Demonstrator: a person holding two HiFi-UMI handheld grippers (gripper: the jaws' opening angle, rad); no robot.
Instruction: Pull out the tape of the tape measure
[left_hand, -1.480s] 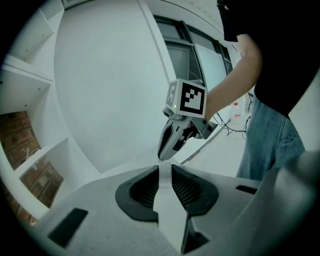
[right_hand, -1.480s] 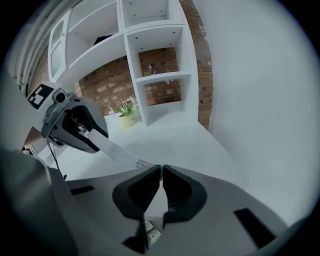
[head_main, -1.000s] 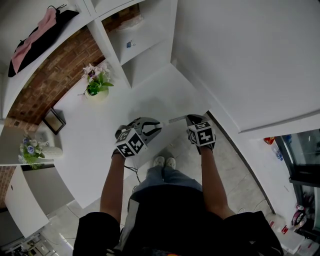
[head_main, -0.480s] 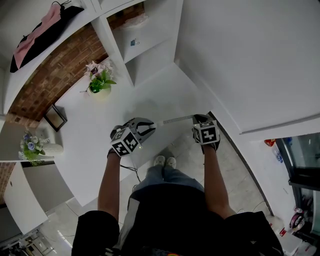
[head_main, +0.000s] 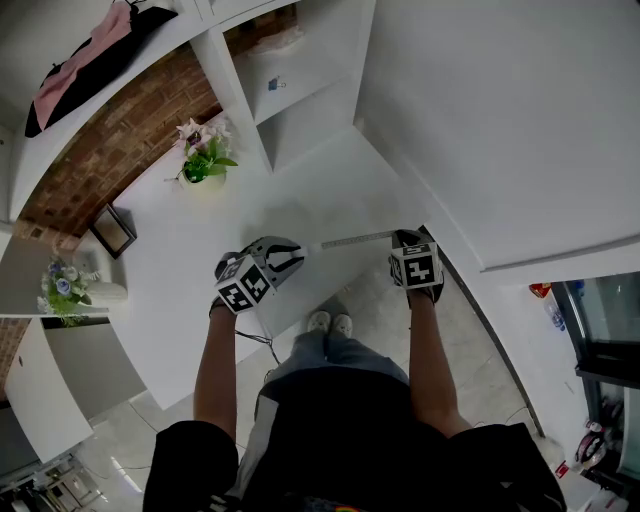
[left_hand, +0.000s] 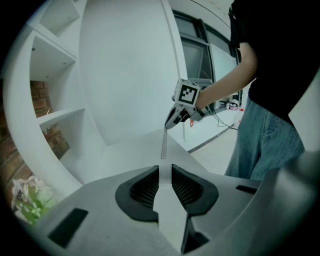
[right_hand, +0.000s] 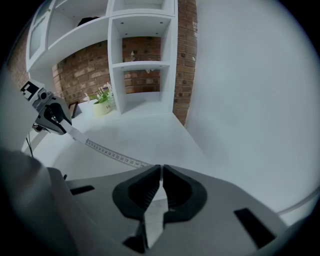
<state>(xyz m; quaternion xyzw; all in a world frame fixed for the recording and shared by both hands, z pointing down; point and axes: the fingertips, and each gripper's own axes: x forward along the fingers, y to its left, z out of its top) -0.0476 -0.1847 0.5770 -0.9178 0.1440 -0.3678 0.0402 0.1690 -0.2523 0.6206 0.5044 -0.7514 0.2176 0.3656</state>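
- Head view: the left gripper and the right gripper are held over the near edge of the white bench, the right one close to the edge's right end by the wall. The tape runs taut between them, above the bench and not touching it. A plant stands well apart near the far edge, below the shelves. A dark frame sits by the left edge.
- Left gripper view: the jaws stand part open, pressed on the white case of the tape measure wedged between their ribbed pads. From the case the tape leads straight ahead over the bench corner to the right gripper, held by a bare forearm.
- Right gripper view: the jaws are almost together, pinching the tape's end, a thin white strip between the pads. The marked tape slants up to the left to the left gripper, above the bench. The plant shows beyond, near the shelves and the brick wall.
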